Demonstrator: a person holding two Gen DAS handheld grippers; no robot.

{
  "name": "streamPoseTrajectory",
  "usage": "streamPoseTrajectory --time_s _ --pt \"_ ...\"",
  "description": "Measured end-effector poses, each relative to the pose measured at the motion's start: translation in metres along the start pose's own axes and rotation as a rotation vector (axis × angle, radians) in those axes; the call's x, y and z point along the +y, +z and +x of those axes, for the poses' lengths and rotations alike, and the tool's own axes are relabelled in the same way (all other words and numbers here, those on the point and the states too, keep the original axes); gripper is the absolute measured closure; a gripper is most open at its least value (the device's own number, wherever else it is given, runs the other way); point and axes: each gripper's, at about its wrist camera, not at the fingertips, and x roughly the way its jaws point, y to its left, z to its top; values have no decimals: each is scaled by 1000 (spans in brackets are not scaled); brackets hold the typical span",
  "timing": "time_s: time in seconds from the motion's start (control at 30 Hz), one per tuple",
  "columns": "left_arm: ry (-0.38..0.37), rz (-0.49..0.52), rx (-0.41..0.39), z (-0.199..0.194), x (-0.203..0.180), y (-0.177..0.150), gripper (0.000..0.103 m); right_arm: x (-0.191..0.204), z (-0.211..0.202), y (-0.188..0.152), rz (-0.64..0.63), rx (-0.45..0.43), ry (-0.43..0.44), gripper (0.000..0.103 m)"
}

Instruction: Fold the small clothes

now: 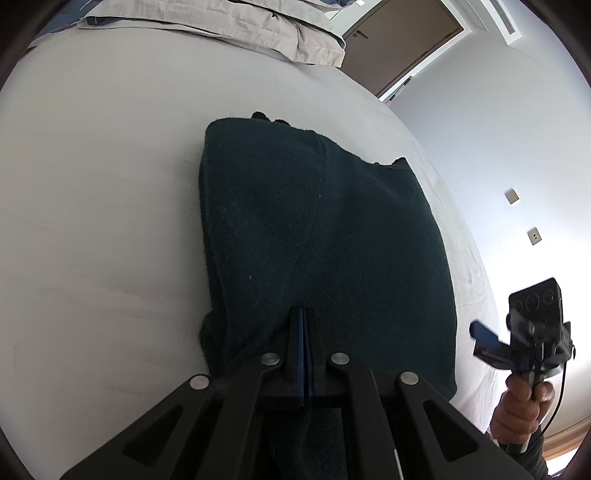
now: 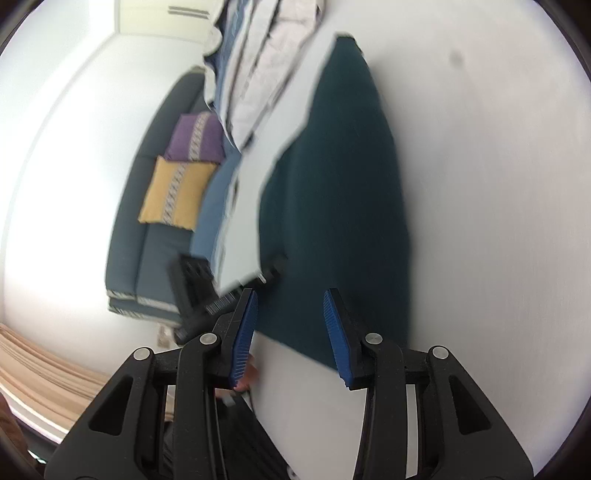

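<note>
**Garment part-folded on bed**

While the left gripper sat pressed together over the dark green knitted garment, the right gripper hung spread apart, holding nothing. Garment lay on the white bedsheet; grey pillows beyond.

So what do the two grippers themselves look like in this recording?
Both are matte black linkage frames with silver pivot pins and ribbed blue finger pads. The left gripper shows its pads edge-on; the right gripper shows the ribbing. A black cable hangs from the right handle, held in a bare hand.
</note>
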Motion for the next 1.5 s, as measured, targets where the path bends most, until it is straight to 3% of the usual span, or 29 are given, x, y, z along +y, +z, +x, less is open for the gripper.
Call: streamPoseTrajectory --time_s 0.17,0.33,0.47,0.57,0.7,0.8,0.87,1.0,1.1,1.17,1.2,1.3,1.4,1.5 --pt "-7 -10 18 1 5 1 97 14 34 56 3 -8 -8 66" --pt "-8 -2 27 2 5 3 96 -6 69 103 81 -1 -75 69" --pt "0 10 33 5 4 6 96 -11 76 126 114 -35 -89 69" --pt "1 10 33 6 3 7 96 -26 81 143 140 -34 -158 70" --pt "6 10 32 8 0 7 96 -50 84 153 192 -41 -158 75" --pt "9 9 32 8 -4 6 96 -63 87 156 177 -48 -172 88" --pt "10 10 33 7 -3 6 96 -73 85 156 197 -55 -177 102" --pt "14 12 34 8 -2 6 96 -52 68 149 146 -94 -187 94" --pt "16 12 31 8 -1 5 96 -24 56 128 69 -52 -93 77" --pt "23 16 28 8 -2 4 96 -8 57 113 13 -16 -78 57" --pt "27 17 27 9 -2 3 96 -2 59 106 -13 2 -84 55" --pt "39 23 26 9 -5 2 96 0 72 90 -34 70 -122 57" --pt "46 26 26 9 -5 1 96 -15 74 86 -7 47 -91 57" --pt "48 27 25 10 -4 1 96 -27 72 85 16 34 -58 65"
